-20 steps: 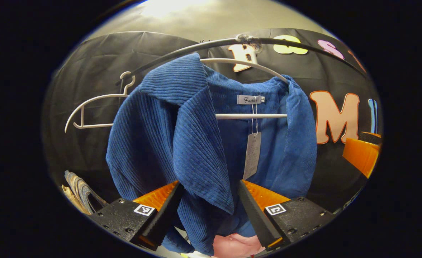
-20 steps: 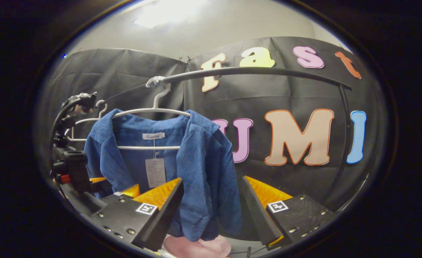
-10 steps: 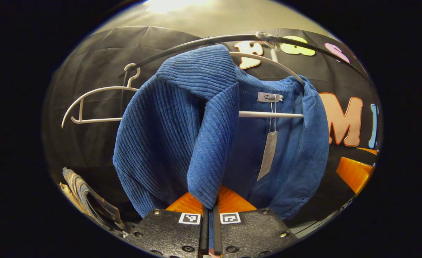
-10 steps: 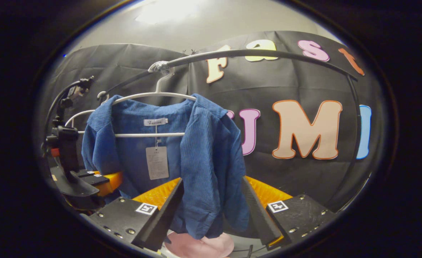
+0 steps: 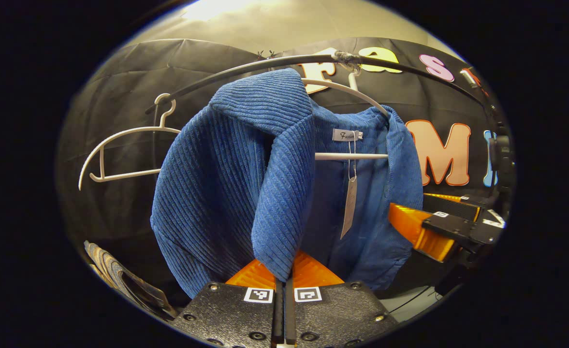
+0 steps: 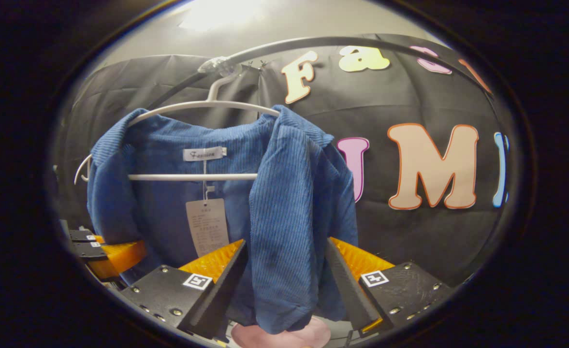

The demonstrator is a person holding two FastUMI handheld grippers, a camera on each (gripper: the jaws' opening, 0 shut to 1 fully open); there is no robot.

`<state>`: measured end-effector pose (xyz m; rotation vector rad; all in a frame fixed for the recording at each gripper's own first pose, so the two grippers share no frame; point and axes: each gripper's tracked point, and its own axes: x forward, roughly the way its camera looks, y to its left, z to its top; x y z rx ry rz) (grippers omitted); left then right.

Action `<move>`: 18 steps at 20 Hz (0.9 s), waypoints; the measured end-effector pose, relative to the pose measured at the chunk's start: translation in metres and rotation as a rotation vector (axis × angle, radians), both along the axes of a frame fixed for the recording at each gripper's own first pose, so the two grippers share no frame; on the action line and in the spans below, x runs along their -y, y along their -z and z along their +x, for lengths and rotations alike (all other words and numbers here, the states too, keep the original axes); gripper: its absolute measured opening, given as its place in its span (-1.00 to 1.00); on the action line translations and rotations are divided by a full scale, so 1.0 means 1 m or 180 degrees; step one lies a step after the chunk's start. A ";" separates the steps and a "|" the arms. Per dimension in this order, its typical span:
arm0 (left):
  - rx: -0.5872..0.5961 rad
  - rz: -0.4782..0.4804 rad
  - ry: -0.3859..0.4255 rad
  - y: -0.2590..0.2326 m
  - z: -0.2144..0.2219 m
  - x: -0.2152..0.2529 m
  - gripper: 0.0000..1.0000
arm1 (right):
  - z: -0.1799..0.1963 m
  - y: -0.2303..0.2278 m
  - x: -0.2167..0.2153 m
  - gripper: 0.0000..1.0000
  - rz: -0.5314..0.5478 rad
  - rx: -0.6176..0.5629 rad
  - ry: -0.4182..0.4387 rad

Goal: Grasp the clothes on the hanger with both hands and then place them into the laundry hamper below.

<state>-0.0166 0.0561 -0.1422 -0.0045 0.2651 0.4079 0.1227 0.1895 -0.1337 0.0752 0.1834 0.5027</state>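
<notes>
Shirt (image 6: 207, 193) hung on the hanger (image 6: 207, 104) from the rail (image 5: 265, 63), long axis vertical, collar up, hem pointing down, open front facing both cameras. Left gripper (image 5: 284, 295) was clamped on the bottom edge of its near front panel. Right gripper (image 6: 284, 290) sat spread, with the other panel hanging between its fingers, not yet pinched. So the right side was the open item: cloth was already inside the gap, closing looked sufficient. Hamper location below: couldn't tell.
</notes>
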 end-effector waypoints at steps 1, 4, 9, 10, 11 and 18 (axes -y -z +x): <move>-0.0004 0.0011 0.0024 -0.003 -0.003 -0.001 -0.96 | 0.003 0.005 -0.004 0.86 0.0020 -0.0044 -0.0014; -0.0010 0.0034 0.0087 -0.011 -0.011 -0.002 -0.99 | 0.013 0.019 -0.018 0.92 -0.0024 -0.0139 -0.0072; 0.0022 0.0051 0.0086 -0.029 -0.027 -0.009 -0.99 | 0.021 0.028 -0.012 0.00 -0.0169 -0.0152 0.0115; 0.0035 0.0060 0.0069 -0.034 -0.028 -0.013 -0.99 | 0.023 0.028 -0.007 -0.26 -0.0199 -0.0149 0.0166; 0.0057 0.0077 0.0046 -0.039 -0.031 -0.017 -0.96 | 0.025 0.028 -0.002 -0.63 -0.0225 -0.0141 0.0222; 0.0277 0.0052 -0.0130 -0.075 -0.044 -0.047 -0.96 | 0.040 0.007 0.035 -0.72 -0.0281 0.0013 0.0525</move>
